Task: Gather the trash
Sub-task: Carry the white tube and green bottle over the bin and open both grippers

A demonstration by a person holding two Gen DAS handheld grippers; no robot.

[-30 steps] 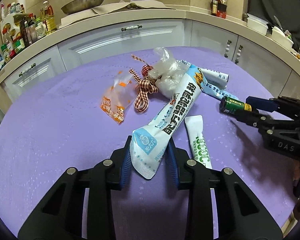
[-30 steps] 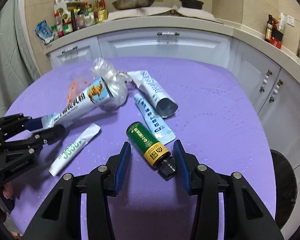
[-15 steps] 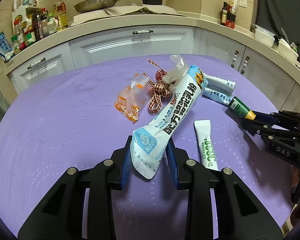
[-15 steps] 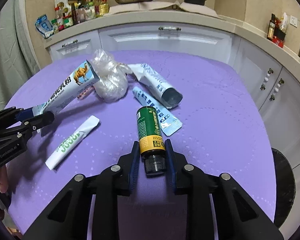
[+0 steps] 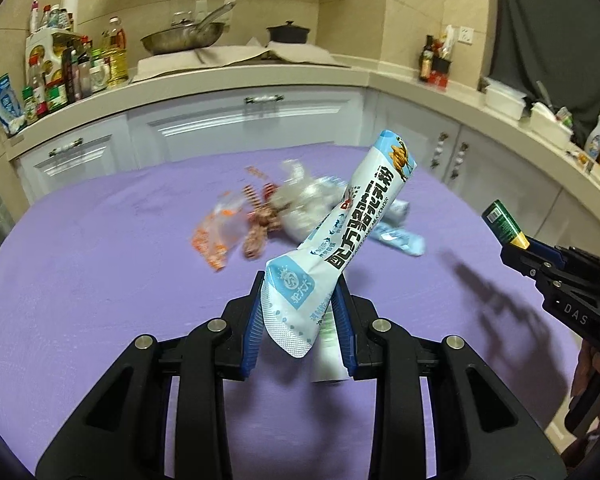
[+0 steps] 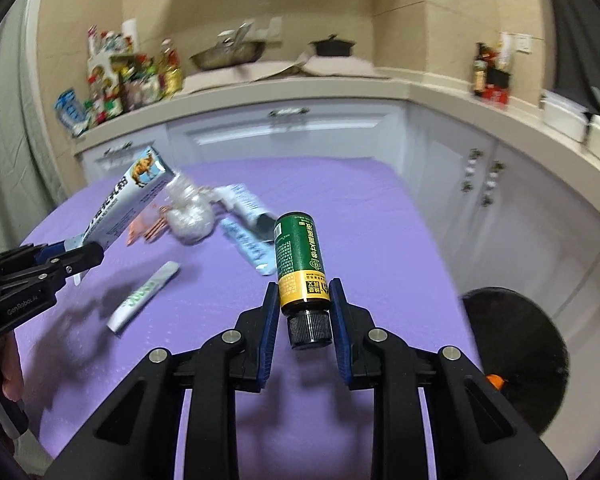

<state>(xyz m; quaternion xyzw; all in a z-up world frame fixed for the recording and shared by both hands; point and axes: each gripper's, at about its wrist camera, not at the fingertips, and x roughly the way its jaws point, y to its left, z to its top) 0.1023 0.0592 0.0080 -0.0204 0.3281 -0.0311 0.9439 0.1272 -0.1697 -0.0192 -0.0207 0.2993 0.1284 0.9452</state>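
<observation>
With the left claw point(image 5: 300, 320) clamped on the camel milk powder sachet's point(image 5: 352, 224) lower end and the right claw point(image 6: 305, 312) pinching the green bottle point(image 6: 298, 256) near its cap, both clear of the purple tabletop point(image 6: 380, 216), carry them level and gently so neither slips.

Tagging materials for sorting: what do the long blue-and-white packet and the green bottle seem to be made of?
The packet looks like glossy printed plastic or foil-laminate film: it creases and flattens at its crimped end between the left gripper fingers. The bottle has a printed green-and-yellow label wrap and a ribbed black cap, likely plastic; whether the body beneath is glass or plastic cannot be told.
</observation>
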